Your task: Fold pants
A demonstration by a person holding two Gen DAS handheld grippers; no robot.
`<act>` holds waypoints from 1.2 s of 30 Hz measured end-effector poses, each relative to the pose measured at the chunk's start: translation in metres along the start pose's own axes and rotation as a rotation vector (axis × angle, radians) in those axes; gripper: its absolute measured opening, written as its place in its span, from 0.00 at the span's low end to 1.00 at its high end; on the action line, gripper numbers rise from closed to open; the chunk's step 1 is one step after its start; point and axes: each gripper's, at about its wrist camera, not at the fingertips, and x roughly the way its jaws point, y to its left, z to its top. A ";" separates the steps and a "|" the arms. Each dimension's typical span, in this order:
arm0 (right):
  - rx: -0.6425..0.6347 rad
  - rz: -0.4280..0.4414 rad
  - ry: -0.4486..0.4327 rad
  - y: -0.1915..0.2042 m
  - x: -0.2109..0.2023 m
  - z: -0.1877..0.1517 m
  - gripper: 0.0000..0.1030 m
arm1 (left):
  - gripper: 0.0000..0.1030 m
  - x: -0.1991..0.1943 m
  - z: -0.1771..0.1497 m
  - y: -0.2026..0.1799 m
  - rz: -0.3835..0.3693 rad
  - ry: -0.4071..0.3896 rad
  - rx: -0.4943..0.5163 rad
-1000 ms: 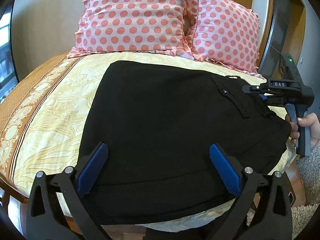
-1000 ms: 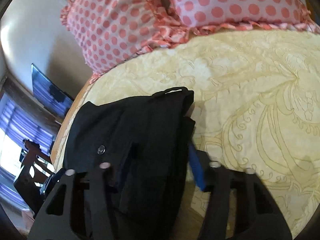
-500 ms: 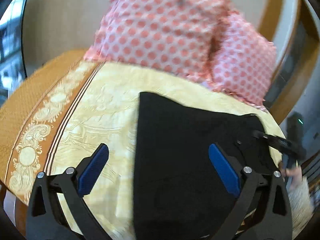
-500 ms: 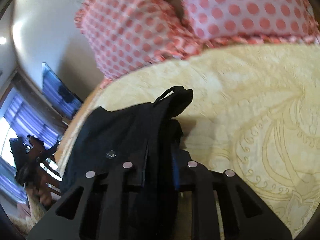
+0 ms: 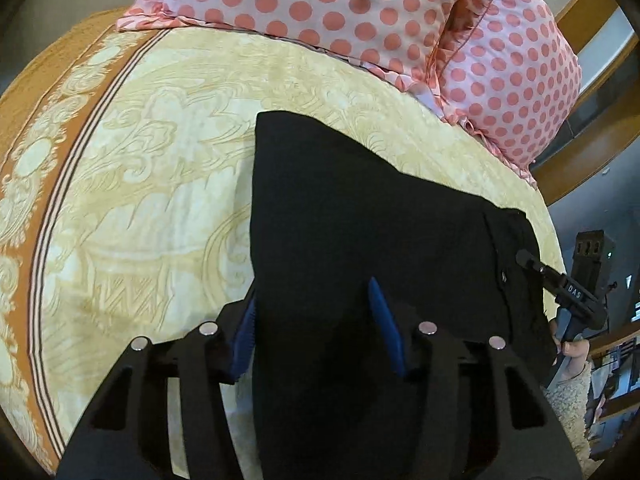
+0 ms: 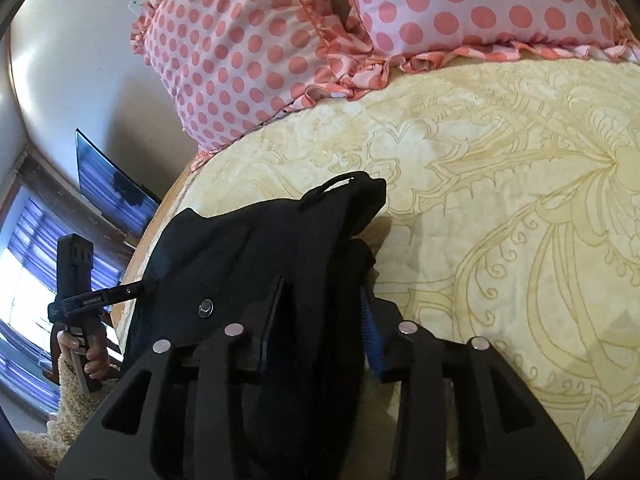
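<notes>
Black pants (image 5: 360,220) lie folded on a bed, over a yellow patterned bedspread (image 5: 160,168) with an orange border band (image 5: 52,184) along its left edge. The garment occupies the near right part of the bed, its near end reaching the near edge and its waistband end toward the right edge.

Left gripper (image 5: 316,320): partly closed, its blue-padded fingers (image 5: 386,328) straddling the left near edge of the pants; the left pad sits at the fabric's side edge, the right pad on top of the cloth. Whether the cloth is firmly pinched cannot be told.

Right gripper (image 6: 320,320): fingers closed in on the bunched waistband, gripping it; one blue pad (image 6: 370,332) shows at the right side of the fold, the other is mostly hidden by fabric. A metal button (image 6: 206,307) and a belt loop (image 6: 332,184) mark this end.

In the left wrist view the right gripper (image 5: 528,260) meets the pants at the right edge of the bed, held by a hand (image 5: 572,350).

Two pink polka-dot pillows (image 5: 360,8) rest along the far edge, apart from the pants. Bare bedspread lies between pants and pillows and across the left half of the bed.
</notes>
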 end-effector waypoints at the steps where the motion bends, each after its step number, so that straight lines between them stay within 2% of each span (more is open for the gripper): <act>1: 0.003 0.005 -0.002 -0.001 0.001 0.000 0.37 | 0.48 0.002 0.005 0.001 -0.009 -0.009 -0.005; 3: -0.019 0.017 -0.009 0.002 -0.001 -0.001 0.25 | 0.29 0.004 0.010 0.006 -0.031 -0.016 -0.032; 4: -0.028 0.025 -0.014 0.004 -0.002 -0.001 0.20 | 0.23 0.004 0.011 0.007 -0.032 -0.025 -0.046; 6: -0.049 0.028 -0.024 0.009 -0.007 0.001 0.18 | 0.10 -0.001 0.010 0.000 -0.010 -0.049 -0.009; 11: -0.061 0.049 -0.033 0.020 -0.015 0.017 0.17 | 0.09 -0.020 0.020 -0.022 -0.005 -0.096 0.047; 15: -0.090 0.045 -0.068 0.026 -0.020 0.044 0.16 | 0.09 -0.027 0.046 -0.047 0.021 -0.149 0.110; 18: -0.104 0.016 -0.113 0.026 -0.022 0.075 0.16 | 0.09 -0.019 0.079 -0.066 0.043 -0.200 0.134; 22: -0.134 -0.057 -0.206 0.017 -0.020 0.118 0.16 | 0.09 0.002 0.120 -0.070 0.053 -0.237 0.108; 26: -0.086 -0.092 -0.206 -0.008 -0.001 0.139 0.16 | 0.10 0.042 0.150 -0.057 0.040 -0.219 0.016; 28: -0.044 -0.135 -0.143 -0.025 0.022 0.142 0.16 | 0.12 0.065 0.152 -0.050 0.079 -0.187 -0.004; 30: -0.028 -0.203 -0.081 -0.036 0.042 0.137 0.18 | 0.23 0.084 0.149 -0.046 0.149 -0.166 0.003; 32: -0.025 -0.238 -0.077 -0.038 0.041 0.134 0.29 | 0.32 0.089 0.145 -0.046 0.189 -0.181 0.026; 34: -0.023 -0.297 -0.087 -0.035 0.028 0.134 0.34 | 0.37 0.077 0.141 -0.048 0.236 -0.223 0.041; 35: -0.039 -0.332 -0.119 -0.029 0.017 0.132 0.34 | 0.44 0.064 0.137 -0.051 0.273 -0.269 0.048; 36: -0.061 -0.346 -0.148 -0.024 0.008 0.129 0.34 | 0.59 0.055 0.134 -0.052 0.290 -0.297 0.051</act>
